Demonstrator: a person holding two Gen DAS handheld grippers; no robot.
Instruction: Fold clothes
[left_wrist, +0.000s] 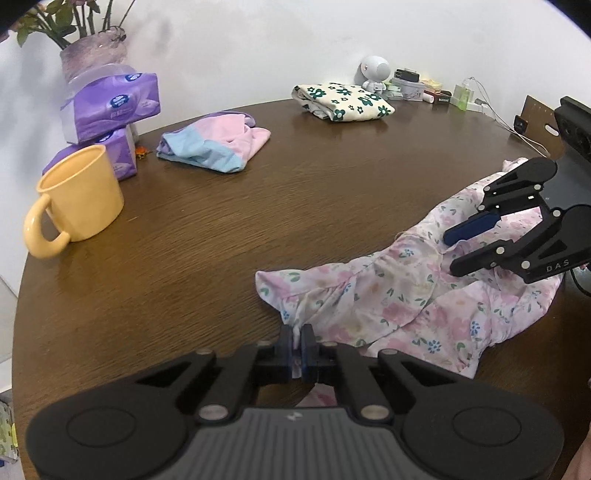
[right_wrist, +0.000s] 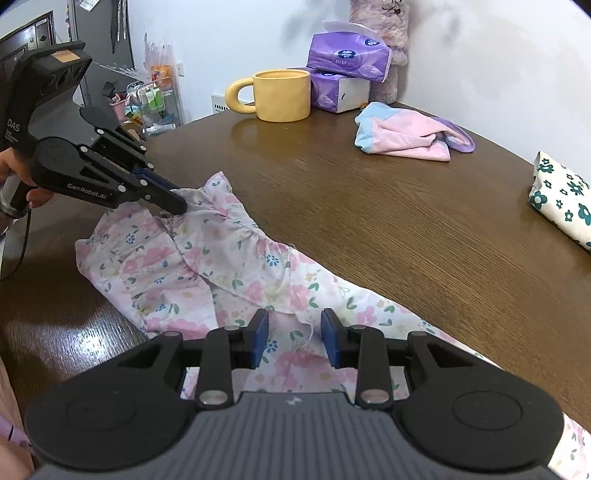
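1. Left wrist view: your left gripper (left_wrist: 298, 338) has its fingers (left_wrist: 285, 345) pressed together on a bunched edge of the pink floral garment (left_wrist: 406, 295). The garment lies crumpled on the brown wooden surface (left_wrist: 221, 229), and its long axis runs from your fingers away to the right, toward the surface's right edge.
2. Same view: your right gripper (left_wrist: 452, 251) reaches in from the right over the garment's far end, its fingers apart, the lower one low on the cloth.
3. Same view, further off: a yellow mug (left_wrist: 81, 195) stands at the left, purple tissue packs (left_wrist: 114, 103) are stacked behind it, a pink-and-blue garment (left_wrist: 214, 142) lies loosely folded past the middle, and a folded cream cloth with green flowers (left_wrist: 343, 101) sits near the wall.
4. Right wrist view: your right gripper (right_wrist: 293, 341) hovers with its fingers (right_wrist: 260, 338) spread wide above the floral garment (right_wrist: 221, 266), which passes beneath them. Here the cloth stretches from lower right to upper left.
5. Same view: your left gripper (right_wrist: 177, 203) enters from the left, its fingers closed on the ruffled far edge of the garment.
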